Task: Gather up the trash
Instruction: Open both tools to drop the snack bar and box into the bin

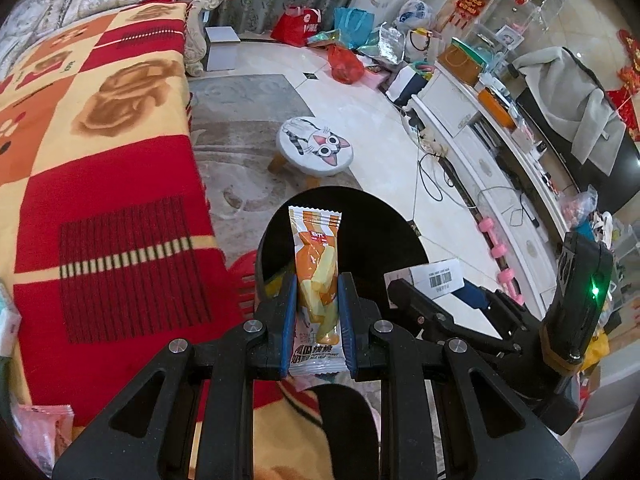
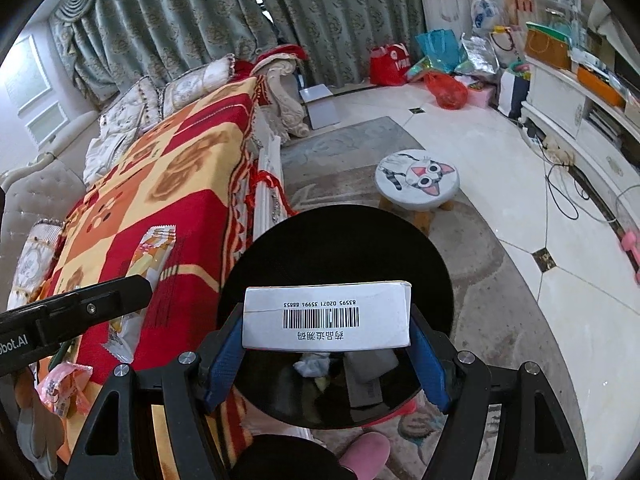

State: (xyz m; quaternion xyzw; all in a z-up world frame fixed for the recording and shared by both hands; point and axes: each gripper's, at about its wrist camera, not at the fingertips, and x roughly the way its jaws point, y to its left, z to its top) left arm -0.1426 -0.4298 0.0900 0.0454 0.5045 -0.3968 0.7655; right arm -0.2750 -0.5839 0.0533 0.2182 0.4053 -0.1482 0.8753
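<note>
You are holding an orange-and-white plastic snack wrapper pinched in your left hand-held gripper and a white cardboard box with a barcode clamped across your right hand-held gripper, both poised over the round black trash bin. The bin is already showing a few scraps inside. More wrappers, including a pink packet, are lying on the red-and-yellow patterned blanket, so collecting is only partly done.
</note>
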